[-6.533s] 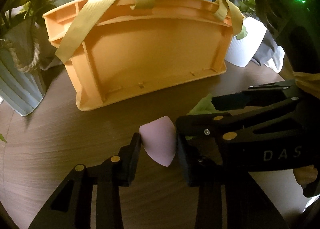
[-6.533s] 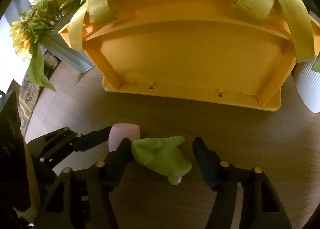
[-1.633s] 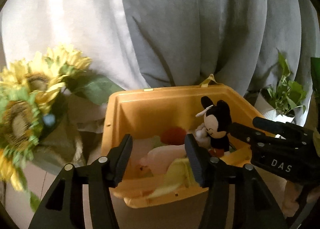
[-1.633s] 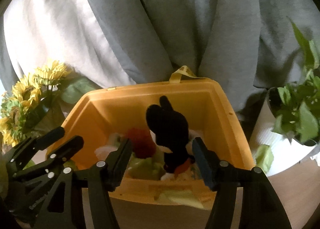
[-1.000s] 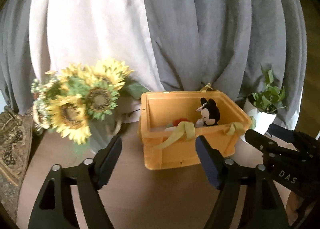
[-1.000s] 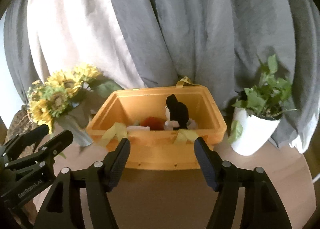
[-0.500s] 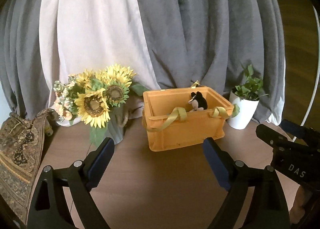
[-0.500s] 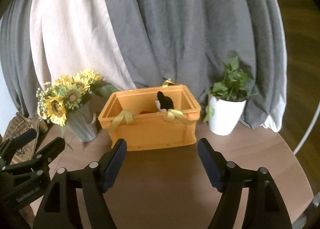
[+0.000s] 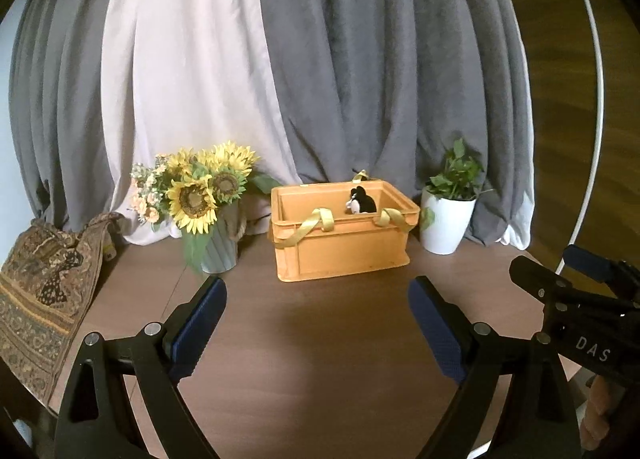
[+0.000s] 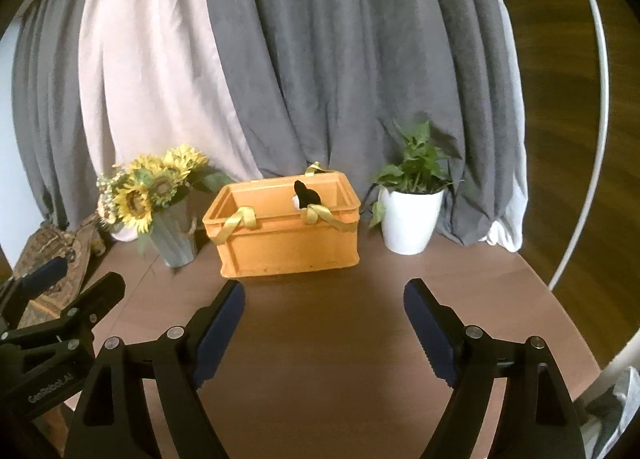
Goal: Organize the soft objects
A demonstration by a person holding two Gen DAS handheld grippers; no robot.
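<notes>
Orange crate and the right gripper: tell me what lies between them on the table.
Nothing: in the right wrist view, only bare brown table lies between the orange crate and the open, empty right gripper.

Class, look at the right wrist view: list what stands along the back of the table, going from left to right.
Patterned cloth → sunflower vase → orange crate, plush toy inside → white potted plant.

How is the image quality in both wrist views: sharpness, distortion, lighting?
Left wrist view: strong fisheye bending, the white hoop bows, corners go black; the orange crate is fairly sharp, the table is dim. Right wrist view: same curvature and vignette; a warm bright patch lies on the table; the potted plant looks soft.
</notes>
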